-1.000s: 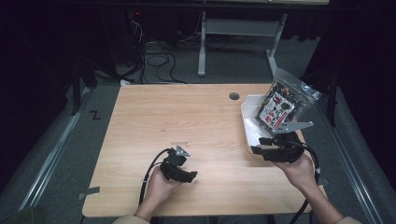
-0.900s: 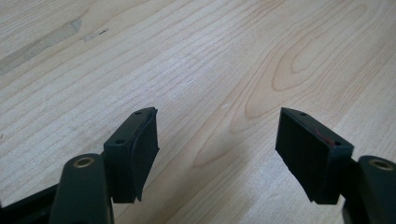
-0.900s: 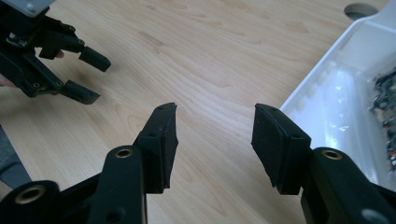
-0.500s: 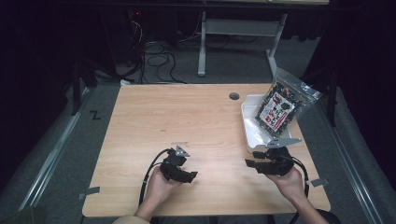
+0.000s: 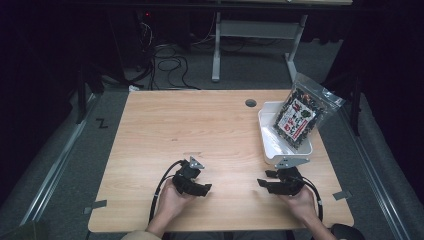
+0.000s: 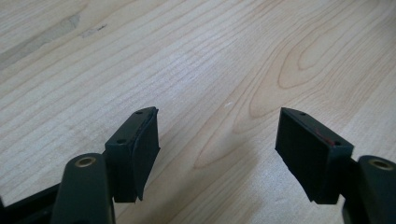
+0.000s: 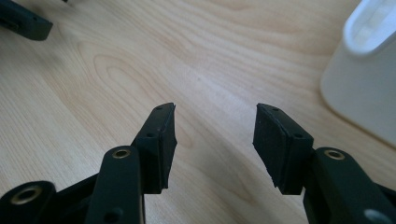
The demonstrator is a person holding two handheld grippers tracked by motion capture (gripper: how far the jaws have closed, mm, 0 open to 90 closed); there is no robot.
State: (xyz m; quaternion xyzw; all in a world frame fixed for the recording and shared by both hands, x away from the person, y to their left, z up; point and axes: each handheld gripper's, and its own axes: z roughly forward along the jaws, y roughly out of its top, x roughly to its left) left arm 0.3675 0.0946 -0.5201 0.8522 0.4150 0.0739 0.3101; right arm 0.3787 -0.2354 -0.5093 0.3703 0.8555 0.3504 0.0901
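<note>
So both grippers sit low over the table (image 5: 210, 125), left gripper (image 6: 217, 140) and right gripper (image 7: 215, 135) spread apart, pinching nothing, white tray (image 7: 369, 79) near the right one.

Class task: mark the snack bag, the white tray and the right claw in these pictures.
snack bag (image 5: 299, 117), high view, middle of its printed front.
white tray (image 5: 270, 145), high view, bare inner floor.
right claw (image 7: 215, 128), right gripper view, midway between its fingertips.

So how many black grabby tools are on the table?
2: the left tool sits in the person's left hand, the right tool in their right hand, just below the white tray.
</note>
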